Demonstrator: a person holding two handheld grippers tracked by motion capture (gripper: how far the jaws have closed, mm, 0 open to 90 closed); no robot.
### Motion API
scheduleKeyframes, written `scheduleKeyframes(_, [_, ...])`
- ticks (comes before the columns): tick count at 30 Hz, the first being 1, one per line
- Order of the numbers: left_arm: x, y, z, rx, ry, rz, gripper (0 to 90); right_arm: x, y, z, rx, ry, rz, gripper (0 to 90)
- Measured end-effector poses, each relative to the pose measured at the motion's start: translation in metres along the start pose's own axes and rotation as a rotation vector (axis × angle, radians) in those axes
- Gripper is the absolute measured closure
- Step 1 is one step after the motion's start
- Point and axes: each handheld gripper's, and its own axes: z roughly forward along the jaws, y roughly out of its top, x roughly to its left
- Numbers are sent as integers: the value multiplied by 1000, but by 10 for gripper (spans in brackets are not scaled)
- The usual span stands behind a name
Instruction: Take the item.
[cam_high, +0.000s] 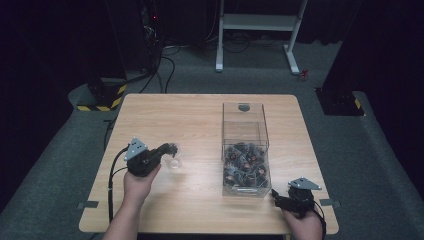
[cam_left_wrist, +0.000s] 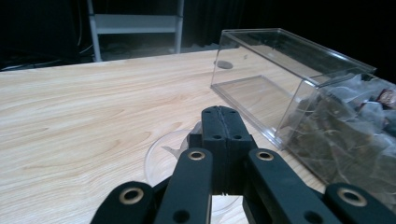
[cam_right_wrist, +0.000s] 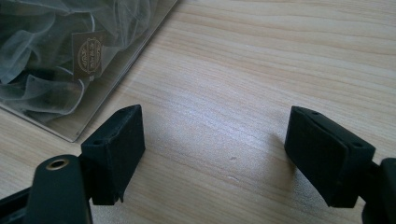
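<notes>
My left gripper is shut, its two black pads pressed flat together with nothing visible between them. It hovers just over a small clear round cup on the wooden table. To its right stands a long clear plastic box, its near end piled with mesh tea bags. My right gripper rests open, low over the table by the box's near right corner. Bare wood lies between its jaws, and a tea bag with a brown tag sits behind the box wall.
The table's front edge is close to both hands. On the grey floor behind the table stand a white frame and a yellow-and-black striped base. A broad stretch of wood lies between the cup and the box.
</notes>
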Motion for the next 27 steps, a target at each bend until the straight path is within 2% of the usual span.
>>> scheduleKeyframes(9, [2, -6, 4, 24, 19, -4, 900, 0, 0, 0, 0, 0, 0, 201])
scheduleKeyframes(18, [1, -11, 10, 65, 38, 18, 891, 0, 0, 0, 0, 0, 1, 201])
scheduleKeyframes(21, [1, -11, 11, 58, 39, 12, 807, 0, 0, 0, 0, 0, 0, 201])
scheduleKeyframes(27, [2, -9, 7, 36, 30, -2, 723, 0, 0, 0, 0, 0, 0, 201])
